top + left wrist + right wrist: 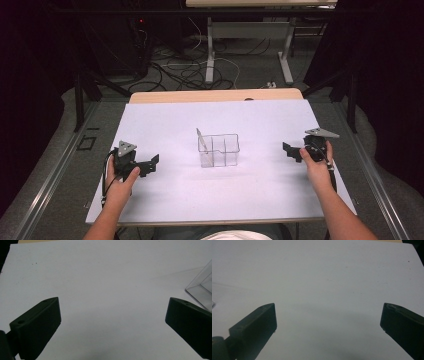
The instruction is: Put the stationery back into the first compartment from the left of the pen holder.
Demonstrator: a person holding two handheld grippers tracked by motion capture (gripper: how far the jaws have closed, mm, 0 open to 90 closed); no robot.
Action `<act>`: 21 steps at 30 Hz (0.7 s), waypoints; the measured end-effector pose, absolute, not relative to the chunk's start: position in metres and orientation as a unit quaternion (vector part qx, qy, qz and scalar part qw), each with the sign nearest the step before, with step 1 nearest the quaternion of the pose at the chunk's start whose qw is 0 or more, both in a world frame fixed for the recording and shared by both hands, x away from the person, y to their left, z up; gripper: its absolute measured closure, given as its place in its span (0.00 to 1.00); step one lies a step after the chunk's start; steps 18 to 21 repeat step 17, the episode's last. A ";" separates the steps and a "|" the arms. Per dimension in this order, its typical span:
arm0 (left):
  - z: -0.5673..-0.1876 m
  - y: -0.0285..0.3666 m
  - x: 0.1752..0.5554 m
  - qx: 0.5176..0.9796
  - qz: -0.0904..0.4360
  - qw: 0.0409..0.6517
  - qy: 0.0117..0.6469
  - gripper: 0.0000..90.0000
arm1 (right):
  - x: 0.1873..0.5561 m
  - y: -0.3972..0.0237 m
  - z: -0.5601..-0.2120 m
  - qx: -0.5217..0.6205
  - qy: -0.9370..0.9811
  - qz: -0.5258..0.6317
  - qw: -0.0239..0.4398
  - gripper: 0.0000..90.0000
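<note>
So the main thing on the table is a clear plastic organizer box with divided compartments (219,150), sitting pretty much dead center of the high view on the white sheet covering the tabletop (170,120). It's upright, and a thin pale stick-like item (201,140) leans in its left compartment, poking out above the rim toward the upper left. Too small for me to tell what that item really is. In my left gripper view a corner of that same clear box (201,288) peeks in at the right edge of the frame.

My left gripper (149,165) is at the lower left of the high view, well apart from the box, jaws pointing right toward it. My left hand (120,181) is wrapped around it from below. Up close its black jaws are spread wide with nothing but white sheet between them (112,322).

My right gripper (289,151) is over at the right of the high view, also well apart from the box, jaws facing left, with my right hand (316,167) on it. Same deal in its own view: jaws spread far apart, holding nothing (328,322).

Beyond the sheet, a strip of light wooden table edge (215,95) shows at the far side, and at the top of the frame there's a grey floor with a tangle of cables (180,70).
</note>
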State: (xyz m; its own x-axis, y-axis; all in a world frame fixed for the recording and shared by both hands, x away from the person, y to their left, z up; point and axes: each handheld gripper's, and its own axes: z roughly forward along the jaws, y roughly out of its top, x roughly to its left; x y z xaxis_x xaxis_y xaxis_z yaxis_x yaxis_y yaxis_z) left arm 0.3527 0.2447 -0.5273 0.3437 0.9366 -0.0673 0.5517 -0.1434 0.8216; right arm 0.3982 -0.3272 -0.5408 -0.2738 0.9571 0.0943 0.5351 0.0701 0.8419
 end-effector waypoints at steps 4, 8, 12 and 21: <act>-0.527 0.245 0.353 0.717 0.243 0.398 0.519 0.00 | 0.397 -0.331 -0.543 0.551 0.682 0.407 0.255 0.00; -0.527 0.244 0.354 0.718 0.240 0.397 0.519 0.00 | 0.396 -0.333 -0.545 0.556 0.681 0.405 0.252 0.01; -0.527 0.244 0.355 0.719 0.242 0.395 0.518 0.00 | 0.395 -0.332 -0.546 0.556 0.682 0.405 0.249 0.01; -0.528 0.243 0.355 0.719 0.239 0.396 0.519 0.00 | 0.395 -0.332 -0.545 0.555 0.681 0.406 0.252 0.01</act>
